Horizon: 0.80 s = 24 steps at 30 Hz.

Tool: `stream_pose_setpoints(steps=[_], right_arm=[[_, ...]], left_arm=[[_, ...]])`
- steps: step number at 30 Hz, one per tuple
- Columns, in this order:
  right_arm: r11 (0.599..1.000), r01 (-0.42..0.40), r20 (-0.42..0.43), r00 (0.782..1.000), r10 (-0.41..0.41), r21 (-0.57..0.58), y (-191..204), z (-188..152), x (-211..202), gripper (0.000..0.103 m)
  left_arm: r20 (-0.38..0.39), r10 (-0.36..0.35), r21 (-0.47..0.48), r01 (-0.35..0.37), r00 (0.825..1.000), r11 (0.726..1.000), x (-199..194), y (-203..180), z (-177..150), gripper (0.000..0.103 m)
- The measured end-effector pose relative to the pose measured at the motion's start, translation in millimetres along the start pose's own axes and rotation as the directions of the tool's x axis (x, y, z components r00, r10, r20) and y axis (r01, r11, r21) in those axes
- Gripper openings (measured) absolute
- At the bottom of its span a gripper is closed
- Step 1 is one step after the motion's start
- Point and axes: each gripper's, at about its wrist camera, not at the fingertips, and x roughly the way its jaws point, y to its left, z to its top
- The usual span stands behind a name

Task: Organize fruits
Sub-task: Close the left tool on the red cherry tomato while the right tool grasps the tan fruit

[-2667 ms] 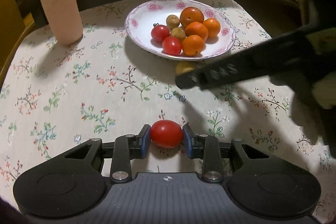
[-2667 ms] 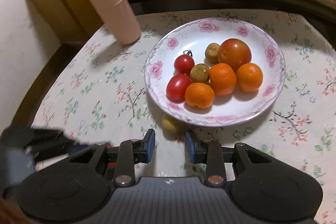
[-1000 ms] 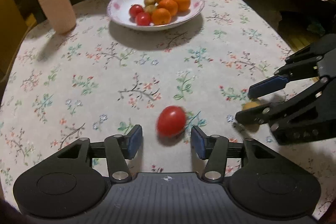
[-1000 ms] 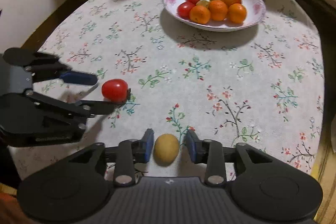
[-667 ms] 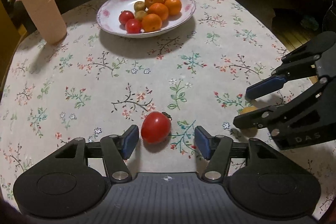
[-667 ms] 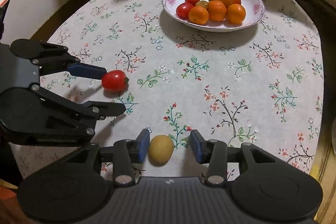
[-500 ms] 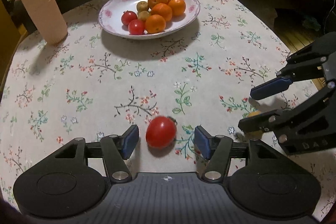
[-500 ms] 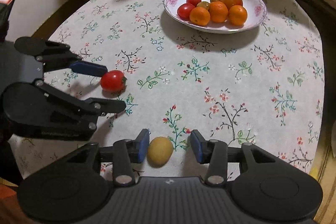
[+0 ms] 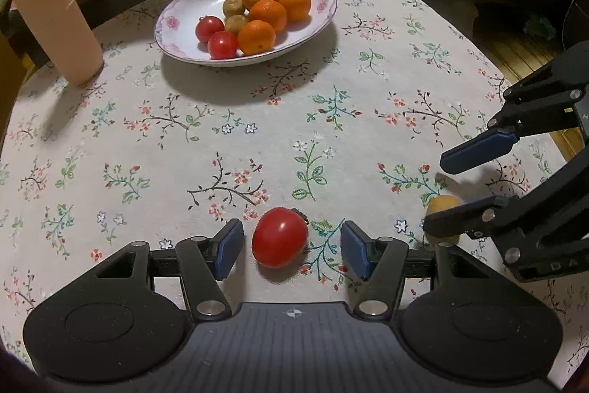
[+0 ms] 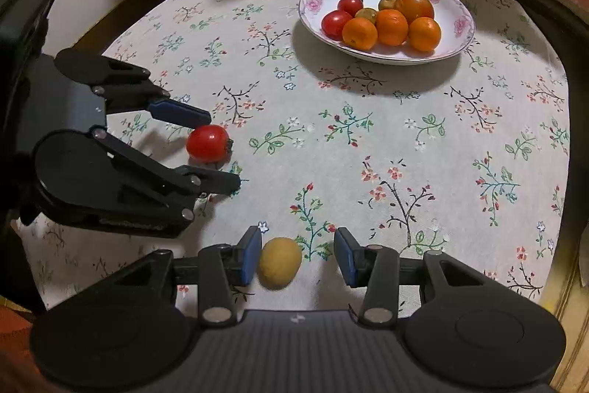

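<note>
We see our left gripper (image 9: 291, 247) standing wide around a red tomato (image 9: 279, 237) on the tablecloth (image 9: 257, 135) — pads clear — and our right gripper (image 10: 298, 258) loosely straddling a yellow fruit (image 10: 279, 262), the plate (image 9: 316, 21) lying far off at twelve o'clock.

I have both claws tilted steeply down over the surface (image 9: 257, 135), side by side. My left claw (image 9: 291, 247) stands open, pads clear of anything. My right claw (image 10: 298, 256) is open too, narrower, its left pad (image 10: 252, 255) almost touching.

"DA" on right gripper (image 9: 467, 190) body
</note>
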Motion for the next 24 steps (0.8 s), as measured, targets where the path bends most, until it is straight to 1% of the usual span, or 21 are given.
stream_pose_setpoints(steps=[13,15,17,24], right_arm=[[0.999,-0.036,-0.032,0.999,0.035,-0.031,1.1,-7.3,2.5,0.043],[0.998,-0.030,-0.026,0.999,0.029,-0.050,4.5,-7.3,2.2,0.043],[0.998,-0.043,-0.024,0.999,0.042,-0.048,5.1,-7.0,1.8,0.043],[0.998,-0.015,-0.027,1.000,0.013,-0.064,7.3,-7.5,2.6,0.043]], left_arm=[[-0.003,-0.006,0.021,0.006,1.000,1.000,-0.3,-3.6,0.7,0.068],[-0.003,-0.005,0.026,0.005,1.000,1.000,0.0,-4.1,1.1,0.068],[-0.004,-0.008,0.026,0.008,1.000,1.000,0.4,-3.2,1.1,0.069],[-0.002,-0.009,0.031,0.009,1.000,0.999,1.0,-2.9,2.1,0.069]])
